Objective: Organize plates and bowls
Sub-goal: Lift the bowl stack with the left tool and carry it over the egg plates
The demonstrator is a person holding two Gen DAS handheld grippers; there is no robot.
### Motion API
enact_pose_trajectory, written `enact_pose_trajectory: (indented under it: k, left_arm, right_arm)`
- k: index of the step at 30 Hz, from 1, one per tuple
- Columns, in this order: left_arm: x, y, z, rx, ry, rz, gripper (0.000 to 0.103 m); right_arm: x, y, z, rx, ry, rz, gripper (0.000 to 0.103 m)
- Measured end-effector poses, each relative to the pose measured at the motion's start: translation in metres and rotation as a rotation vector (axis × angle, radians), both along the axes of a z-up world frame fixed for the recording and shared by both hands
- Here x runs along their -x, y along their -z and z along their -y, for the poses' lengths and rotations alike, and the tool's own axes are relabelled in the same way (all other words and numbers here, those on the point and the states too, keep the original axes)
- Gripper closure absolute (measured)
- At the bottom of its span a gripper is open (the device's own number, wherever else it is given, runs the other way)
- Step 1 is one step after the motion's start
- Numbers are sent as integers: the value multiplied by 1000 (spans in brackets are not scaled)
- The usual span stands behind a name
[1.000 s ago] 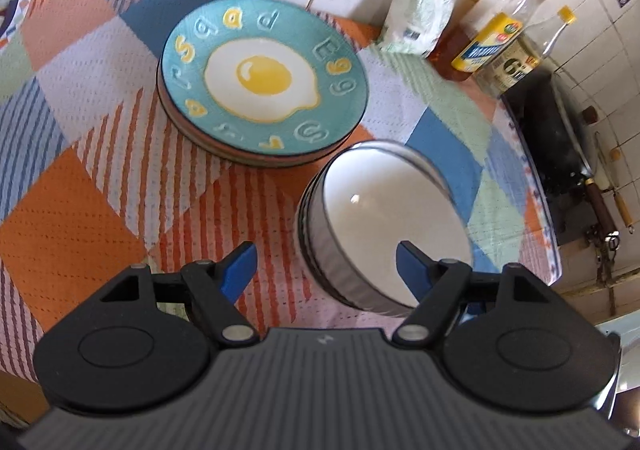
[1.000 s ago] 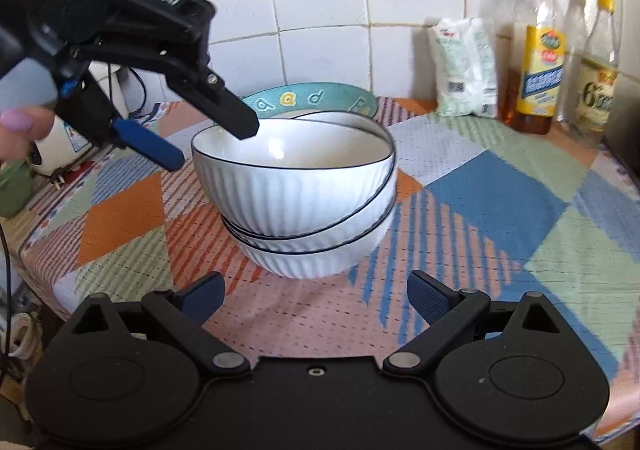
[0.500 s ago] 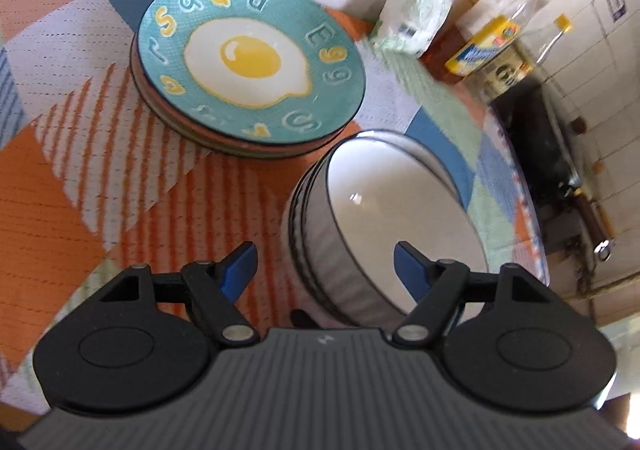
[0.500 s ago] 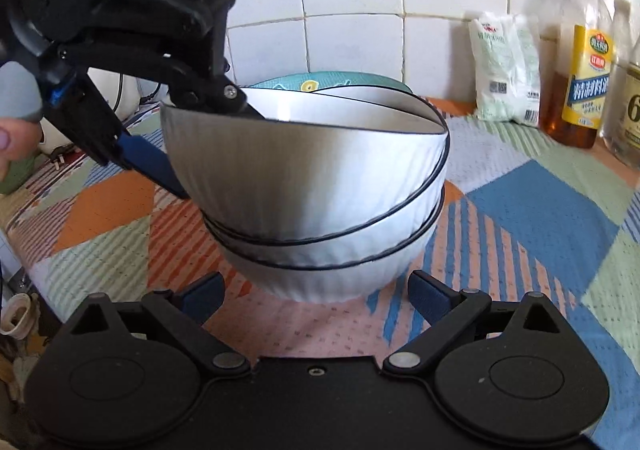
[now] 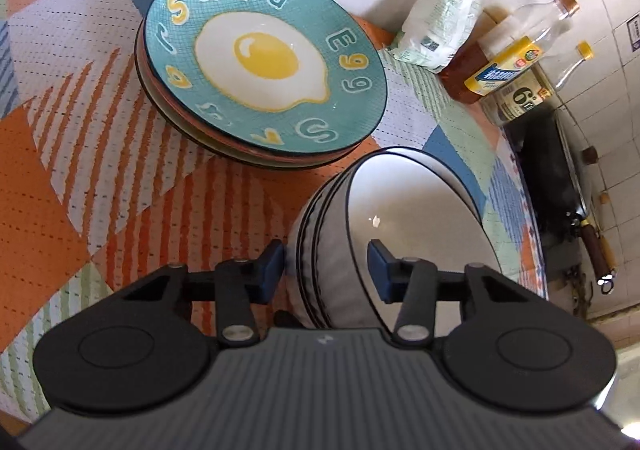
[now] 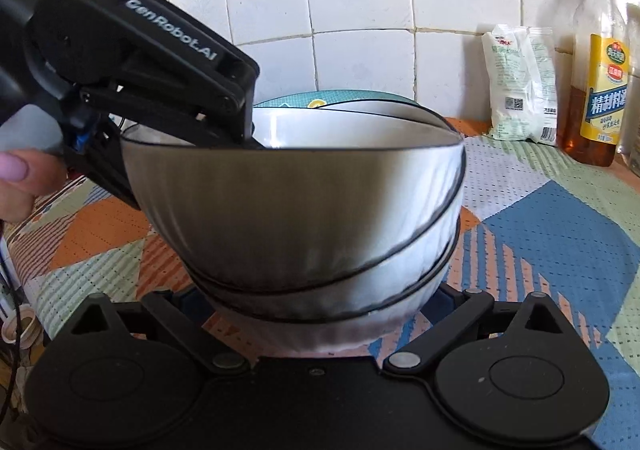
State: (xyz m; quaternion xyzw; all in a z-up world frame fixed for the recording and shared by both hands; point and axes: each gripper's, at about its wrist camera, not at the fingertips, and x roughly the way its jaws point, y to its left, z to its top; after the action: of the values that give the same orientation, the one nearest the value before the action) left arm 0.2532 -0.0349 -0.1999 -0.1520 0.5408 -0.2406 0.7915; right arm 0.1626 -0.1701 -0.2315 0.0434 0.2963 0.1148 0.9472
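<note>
As they close, jaws astride bowl rim.

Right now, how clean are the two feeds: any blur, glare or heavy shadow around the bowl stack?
Left wrist view: sharp near the bowl stack, one small glint inside the top bowl, bottles smeared at the fisheye edge. Right wrist view: the stack's near wall is dark with shadow and soft, the wall tiles curve, and the left tool is slightly blurred.
</note>
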Motion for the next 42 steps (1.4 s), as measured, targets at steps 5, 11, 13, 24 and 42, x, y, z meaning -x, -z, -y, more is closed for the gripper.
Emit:
enact_pose_trajectory:
  k: [5,11,13,24,42]
  left_arm:
    - [2,5,3,-2,-10,13,58]
    - [9,-3,13,-68,-2,63,59]
    - [9,-1,9,-56,-14,44,58]
    - [13,-31,-2,-120,59,90,57]
    - [-47,-87,-26,-82,61,161,56]
  right_arm:
    - [-3,-2,-3,21,-16,-13,0]
    - [-10,-2,0,35,-33,-24,0]
    - [-10,-3,0,42,-41,-27,0]
    - [0,-10,-14,2,-26,44,0]
    - [-53,-68,-35,89,-19,134,0]
